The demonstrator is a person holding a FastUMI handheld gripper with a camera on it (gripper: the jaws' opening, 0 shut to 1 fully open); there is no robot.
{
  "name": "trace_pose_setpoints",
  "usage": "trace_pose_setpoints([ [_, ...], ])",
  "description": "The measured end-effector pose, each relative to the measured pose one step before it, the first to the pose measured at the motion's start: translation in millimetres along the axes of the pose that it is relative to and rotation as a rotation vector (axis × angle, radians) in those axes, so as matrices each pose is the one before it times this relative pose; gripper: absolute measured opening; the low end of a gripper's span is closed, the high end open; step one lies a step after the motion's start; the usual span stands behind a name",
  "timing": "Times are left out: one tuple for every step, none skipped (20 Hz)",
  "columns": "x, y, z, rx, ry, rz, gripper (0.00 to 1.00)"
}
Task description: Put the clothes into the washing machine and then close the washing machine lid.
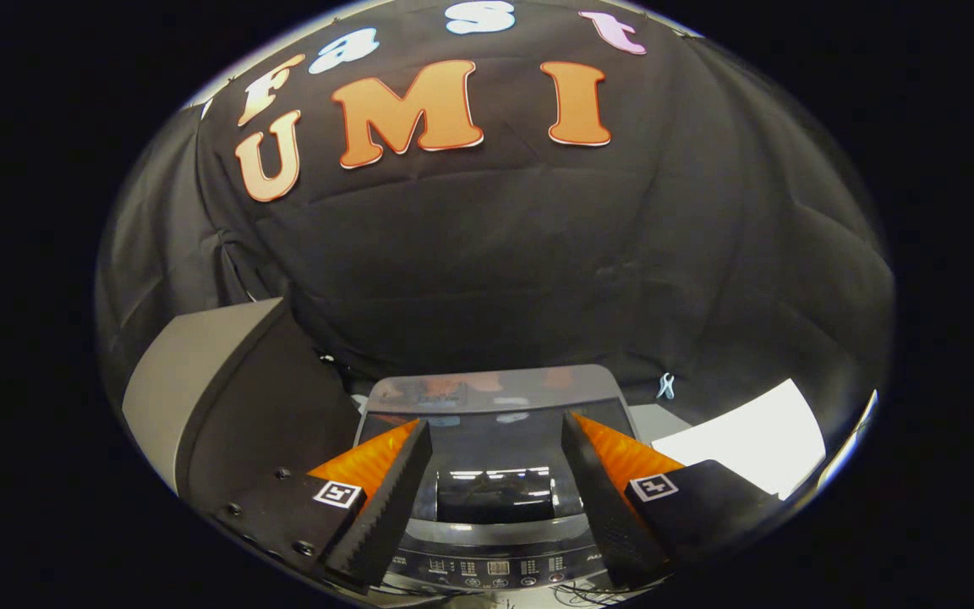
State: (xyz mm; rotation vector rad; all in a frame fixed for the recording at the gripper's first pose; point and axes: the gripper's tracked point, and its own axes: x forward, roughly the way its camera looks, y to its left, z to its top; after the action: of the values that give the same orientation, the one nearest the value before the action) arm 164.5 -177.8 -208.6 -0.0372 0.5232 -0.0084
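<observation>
A handheld gripper [495,431] hangs above a top-loading washing machine [491,541], its two fingers spread wide apart and holding nothing. Left of the washing machine, a grey box-like unit [199,381] with a darker side face stands close by; its lower part is cut off behind the left finger [385,499], and what it is cannot be made out. The machine itself lies below and just ahead of the fingers, seen through the gap between them. Its lid [491,397], a glossy dark panel with a grey rim, appears to lie flat and closed over the tub, though glare and reflections on the surface make that hard to confirm. Nearer the gripper, a dark recessed window [495,495] in the lid throws back strips of ceiling light, and below it the control panel [495,568] shows rows of small buttons and a display too small to make out. The machine's left and right flanks are hidden behind the two fingers. No clothing can be made out on or around the washing machine from this angle. Right of the machine, past the right finger [601,495], a bright white sheet or board [749,440] lies on a pale surface, partly hidden by the gripper's body. A small pale clip [665,386] hangs on the black cloth wall [538,254] behind the machine.
</observation>
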Motion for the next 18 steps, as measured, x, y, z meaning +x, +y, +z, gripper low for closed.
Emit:
trace_pose_setpoints([
  [-4.51, -0.64, 11.89, -0.00076, -0.02091, 0.00042, 0.99],
  [-5.47, 0.4, 12.3, -0.0016, -0.0229, 0.00069, 0.99],
  [-5.71, -0.37, 13.72, -0.00162, -0.02513, 0.00089, 0.99],
  [-4.79, -1.04, 14.8, -0.00295, -0.02459, 0.00066, 0.99],
  [-5.22, -0.47, 15.07, -0.00422, -0.02367, -0.00117, 0.99],
  [-5.66, -1.37, 14.4, -0.00547, -0.02625, -0.00334, 0.99],
  [-8.43, -2.89, 18.35, -0.00541, -0.02825, -0.00222, 0.99],
  [-6.15, -0.57, 18.38, -0.00052, -0.03654, 0.00048, 0.99],
  [-5.99, 1.35, 17.31, -0.00244, -0.02896, 0.00309, 0.99],
  [-6.76, -0.72, 11.32, -0.00652, -0.02054, 0.00227, 0.99],
  [-6.43, -0.59, 11.26, -0.00992, -0.01765, 0.00153, 0.99],
  [-4.71, -0.56, 13.46, -0.00917, -0.01928, 0.00106, 0.99],
  [-5.71, 0.15, 12.15, -0.00779, -0.02016, 0.00059, 0.99],
  [-2.55, 0.59, 11.01, -0.00408, -0.01983, 0.00192, 0.99],
  [-2.84, 1.02, 10.0, -0.00044, -0.01634, 0.00237, 0.99],
  [-3.75, -0.26, 7.36, -0.00047, -0.01077, 0.00248, 0.99],
  [-3.84, 0.8, 5.83, -0.00139, -0.00798, 0.00216, 0.99],
  [-2.77, 0.03, 5.45, -0.00247, -0.00718, 0.00052, 0.99],
])
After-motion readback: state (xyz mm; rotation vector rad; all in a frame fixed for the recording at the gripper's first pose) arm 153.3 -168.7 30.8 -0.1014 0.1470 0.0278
